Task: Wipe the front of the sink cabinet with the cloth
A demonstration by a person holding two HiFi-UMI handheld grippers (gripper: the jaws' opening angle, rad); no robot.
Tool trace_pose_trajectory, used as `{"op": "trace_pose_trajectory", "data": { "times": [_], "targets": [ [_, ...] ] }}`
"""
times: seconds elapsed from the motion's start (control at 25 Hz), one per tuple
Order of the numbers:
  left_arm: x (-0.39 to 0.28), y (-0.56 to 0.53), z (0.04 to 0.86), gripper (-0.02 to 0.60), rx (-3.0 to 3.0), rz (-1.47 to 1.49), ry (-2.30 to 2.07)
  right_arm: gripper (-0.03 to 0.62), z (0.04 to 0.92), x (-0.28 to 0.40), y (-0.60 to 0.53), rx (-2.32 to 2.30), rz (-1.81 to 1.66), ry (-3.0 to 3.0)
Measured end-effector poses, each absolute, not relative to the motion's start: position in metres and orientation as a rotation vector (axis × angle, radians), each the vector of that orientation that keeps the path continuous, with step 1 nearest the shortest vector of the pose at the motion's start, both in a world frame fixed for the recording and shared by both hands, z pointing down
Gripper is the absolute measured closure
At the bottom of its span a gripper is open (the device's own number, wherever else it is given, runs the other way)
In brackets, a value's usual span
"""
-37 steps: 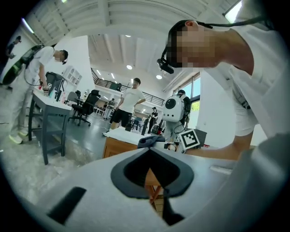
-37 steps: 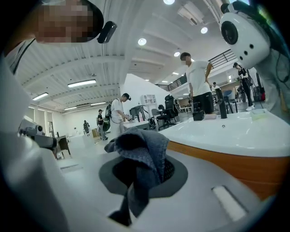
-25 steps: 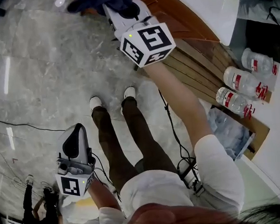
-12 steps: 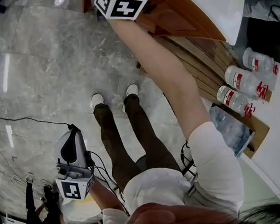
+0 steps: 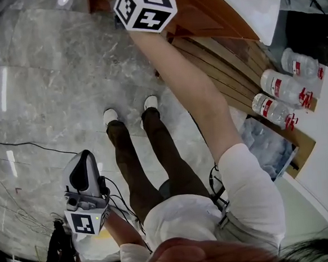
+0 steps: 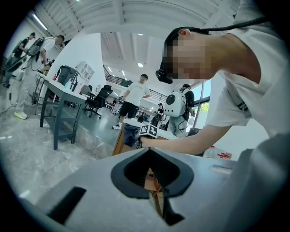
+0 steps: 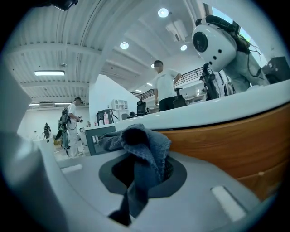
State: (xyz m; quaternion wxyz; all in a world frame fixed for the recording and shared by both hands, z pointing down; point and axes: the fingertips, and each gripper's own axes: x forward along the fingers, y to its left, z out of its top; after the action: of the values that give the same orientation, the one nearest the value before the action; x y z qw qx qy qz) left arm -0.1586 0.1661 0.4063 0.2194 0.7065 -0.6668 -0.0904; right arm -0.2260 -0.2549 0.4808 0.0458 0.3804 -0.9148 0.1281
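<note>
A dark blue terry cloth (image 7: pixel 146 144) is clamped between the jaws of the right gripper (image 7: pixel 142 174), which are closed on it. The cloth is bunched into a rounded wad over the jaw tips, and a narrower tail of it hangs back down through the dark pads towards the camera. Just to the right of the wad, the brown wooden front of the sink cabinet (image 7: pixel 235 140) is seen under a white countertop (image 7: pixel 213 112). The cloth is held close beside the wood, near its upper edge, but contact cannot be confirmed from the right gripper view. In the head view the right arm is stretched forward and only the right gripper's black-and-white marker cube (image 5: pixel 144 7) is shown at the top edge, beside the cabinet's wooden slats (image 5: pixel 227 72). In the left gripper view the cloth appears far off as a blue patch against the cabinet's end, just left of that cube. The left gripper (image 5: pixel 84 174) is held low at the person's side above the grey marble floor (image 5: pixel 42 86), well apart from the cabinet. Its jaws are brought together with nothing gripped between them. Clear plastic water bottles (image 5: pixel 282 89) are lying on a wooden shelf at the right.
</note>
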Motion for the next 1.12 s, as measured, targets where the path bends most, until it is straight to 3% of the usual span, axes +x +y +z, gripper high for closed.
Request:
{"op": "trace_pose_trajectory", "data": {
  "times": [1.12],
  "targets": [
    [-0.099, 0.131, 0.395, 0.578, 2.080, -0.227, -1.737, 0.546, 0.483, 0.137, -0.272, 1.758, 0.344, -2.445]
  ]
}}
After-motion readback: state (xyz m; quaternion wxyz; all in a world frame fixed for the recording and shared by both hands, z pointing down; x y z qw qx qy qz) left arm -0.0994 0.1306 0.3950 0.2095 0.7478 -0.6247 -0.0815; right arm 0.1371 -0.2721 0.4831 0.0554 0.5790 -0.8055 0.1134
